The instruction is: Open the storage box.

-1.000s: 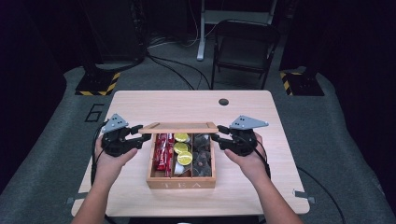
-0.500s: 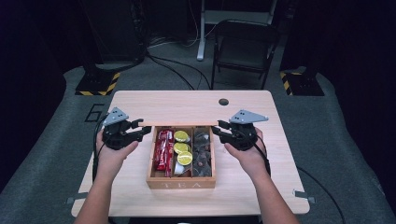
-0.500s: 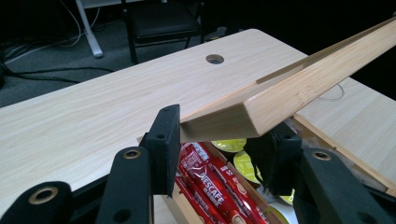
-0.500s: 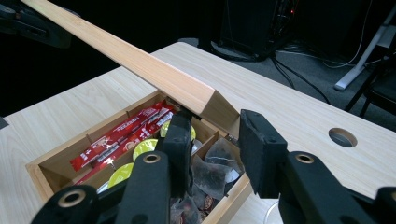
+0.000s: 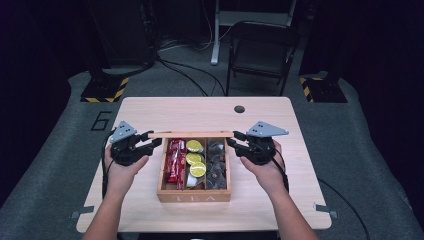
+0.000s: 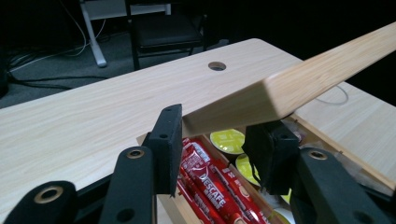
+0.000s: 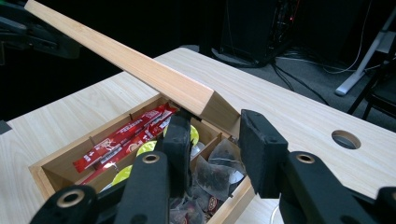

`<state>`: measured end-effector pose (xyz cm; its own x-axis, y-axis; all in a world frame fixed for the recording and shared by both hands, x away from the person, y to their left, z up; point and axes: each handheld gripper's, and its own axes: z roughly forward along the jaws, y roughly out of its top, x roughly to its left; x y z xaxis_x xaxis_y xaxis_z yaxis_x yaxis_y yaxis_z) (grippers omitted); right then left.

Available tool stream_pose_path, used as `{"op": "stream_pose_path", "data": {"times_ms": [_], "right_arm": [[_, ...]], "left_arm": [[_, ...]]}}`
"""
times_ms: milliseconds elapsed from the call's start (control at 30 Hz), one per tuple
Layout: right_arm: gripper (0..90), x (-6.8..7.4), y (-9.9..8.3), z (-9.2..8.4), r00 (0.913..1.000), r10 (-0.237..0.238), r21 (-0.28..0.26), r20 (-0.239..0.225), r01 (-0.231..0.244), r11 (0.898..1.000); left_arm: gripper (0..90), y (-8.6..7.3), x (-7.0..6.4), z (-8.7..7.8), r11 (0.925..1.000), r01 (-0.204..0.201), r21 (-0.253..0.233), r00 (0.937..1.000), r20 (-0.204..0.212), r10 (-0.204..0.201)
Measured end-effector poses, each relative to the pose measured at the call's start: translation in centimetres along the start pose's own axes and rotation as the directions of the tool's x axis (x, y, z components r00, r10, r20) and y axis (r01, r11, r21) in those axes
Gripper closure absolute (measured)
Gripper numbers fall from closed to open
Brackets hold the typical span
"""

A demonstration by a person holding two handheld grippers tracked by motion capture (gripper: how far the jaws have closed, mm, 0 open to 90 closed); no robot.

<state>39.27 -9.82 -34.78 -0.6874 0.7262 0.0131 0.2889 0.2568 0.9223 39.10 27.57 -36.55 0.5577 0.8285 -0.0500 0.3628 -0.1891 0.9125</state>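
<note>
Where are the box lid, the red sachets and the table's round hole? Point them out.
box lid point(image 6: 299, 88), left gripper view, its raised front edge.
red sachets point(image 5: 175, 160), high view, middle of the pile.
round hole point(image 7: 346, 139), right gripper view, its opening.

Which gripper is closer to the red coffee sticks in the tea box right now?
Left. The left gripper sits at the lid's left end, beside the compartment holding the red coffee sticks. The right gripper is at the lid's far end, past the dark tea bags.

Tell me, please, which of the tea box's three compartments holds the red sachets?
The left compartment, nearest the left tool; the middle one holds yellow-lidded capsules and the right one dark tea bags.
</note>
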Motion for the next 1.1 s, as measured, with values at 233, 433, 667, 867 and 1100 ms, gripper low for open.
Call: {"op": "stream_pose_path", "data": {"times_ms": [233,433,667,867,1100], "right_arm": [[63.9,-0.1,-0.2,0.0,1.0000,0.004,-0.001,-0.004,-0.004,1.000],[62.1,0.2,-0.5,-0.1,1.0000,0.009,-0.012,0.003,-0.009,1.000],[60.4,0.6,-0.9,-0.2,0.9997,-0.014,0.009,0.021,0.014,1.000],[60.3,0.5,-1.2,-0.5,0.9992,-0.021,0.031,0.033,0.020,0.999],[56.6,0.5,-2.5,0.1,0.9990,0.011,0.075,0.044,-0.014,0.997]], "left_arm": [[59.9,-0.4,0.2,0.7,0.9999,0.011,0.012,0.9999,-0.004,-0.011],[58.5,-0.4,0.1,1.0,0.9998,-0.009,0.018,0.9998,-0.017,0.010],[58.5,-0.1,0.4,1.2,1.0000,0.002,-0.001,0.9999,-0.013,-0.002],[58.4,0.1,0.7,1.3,1.0000,0.000,-0.006,1.0000,-0.004,0.000],[58.5,0.3,0.6,1.3,1.0000,-0.003,0.004,0.9999,-0.013,0.003]]}}
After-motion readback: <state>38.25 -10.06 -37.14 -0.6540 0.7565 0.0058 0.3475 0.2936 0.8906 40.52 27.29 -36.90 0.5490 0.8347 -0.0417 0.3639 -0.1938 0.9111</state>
